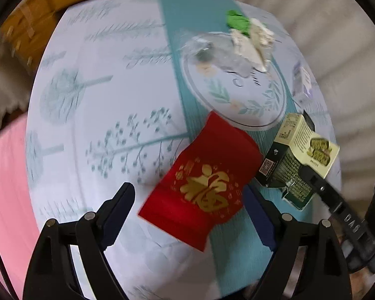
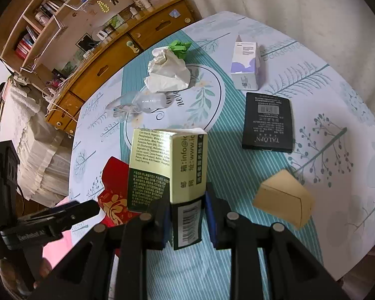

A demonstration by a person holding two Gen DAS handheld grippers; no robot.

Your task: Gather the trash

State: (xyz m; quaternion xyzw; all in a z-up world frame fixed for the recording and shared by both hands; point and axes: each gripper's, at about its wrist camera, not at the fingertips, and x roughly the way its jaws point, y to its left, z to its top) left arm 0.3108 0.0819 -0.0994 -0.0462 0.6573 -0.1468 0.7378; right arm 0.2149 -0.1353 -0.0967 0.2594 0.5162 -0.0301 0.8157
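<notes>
The right gripper (image 2: 185,221) clamps the green-and-cream box (image 2: 167,165) by its lower end, long axis upright above the desk (image 2: 237,175). The left gripper (image 1: 190,205), fingers wide, seemingly straddles the red envelope (image 1: 202,182) lying slantwise just beside that box.

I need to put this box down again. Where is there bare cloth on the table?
Bare cloth lies right of the black box, above the tan box, and left of the red packet. It is crowded around the crumpled paper, clear wrapper and purple box.
</notes>
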